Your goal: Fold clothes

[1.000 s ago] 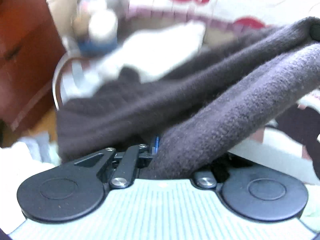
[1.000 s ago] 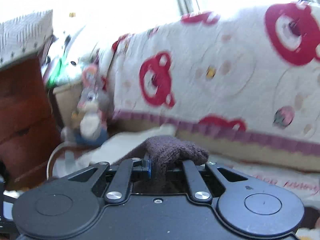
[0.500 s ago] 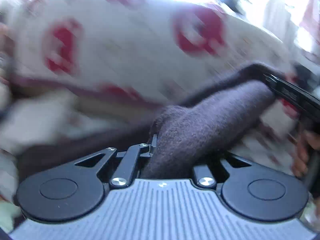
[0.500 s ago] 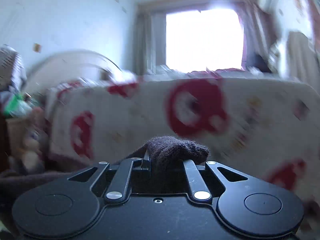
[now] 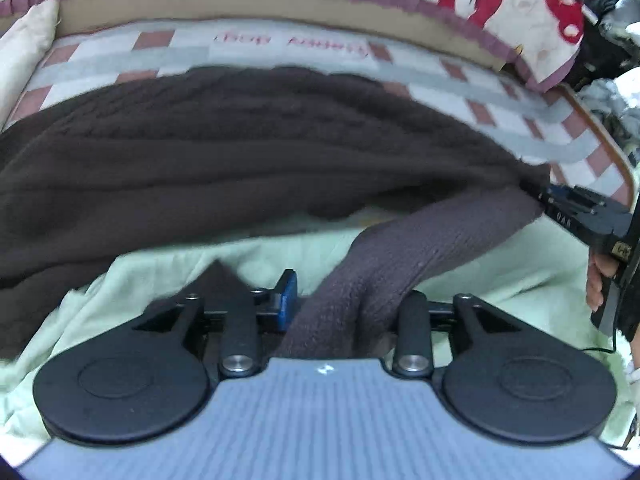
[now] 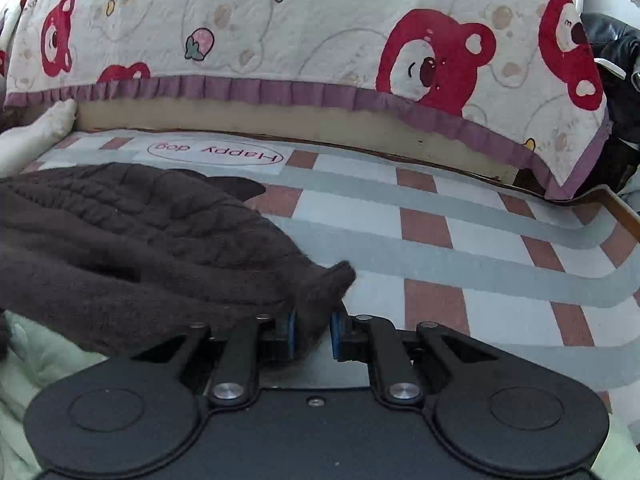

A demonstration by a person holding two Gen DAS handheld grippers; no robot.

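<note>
Nearest the left wrist camera, the left gripper (image 5: pixel 336 304) has its fingers spreading apart, with a thick roll of the dark brown sweater (image 5: pixel 240 152) running up between them; the blue pad on one finger stands clear of the knit, so nothing is pinched there now. Just under that roll lies a pale green cloth (image 5: pixel 500 264), which the sweater partly covers.

In the right wrist view, the right gripper (image 6: pixel 313 334) has its fingers easing open too, though they stand only narrowly apart and a corner of the sweater (image 6: pixel 140 240) sits snug between the blue pads (whether they press on it is hard to say). From the left camera, that gripper (image 5: pixel 540 196) shows at the sweater's right end, with a hand (image 5: pixel 598 284) around its handle.

The sweater's main body is spread in soft ridges over the checked mat (image 6: pixel 440 240), whose oval label reads "Happy dog". Beyond the sweater, a cream bedspread (image 6: pixel 320 40) with red bears and a purple frill hangs down to the mat's far edge.
</note>
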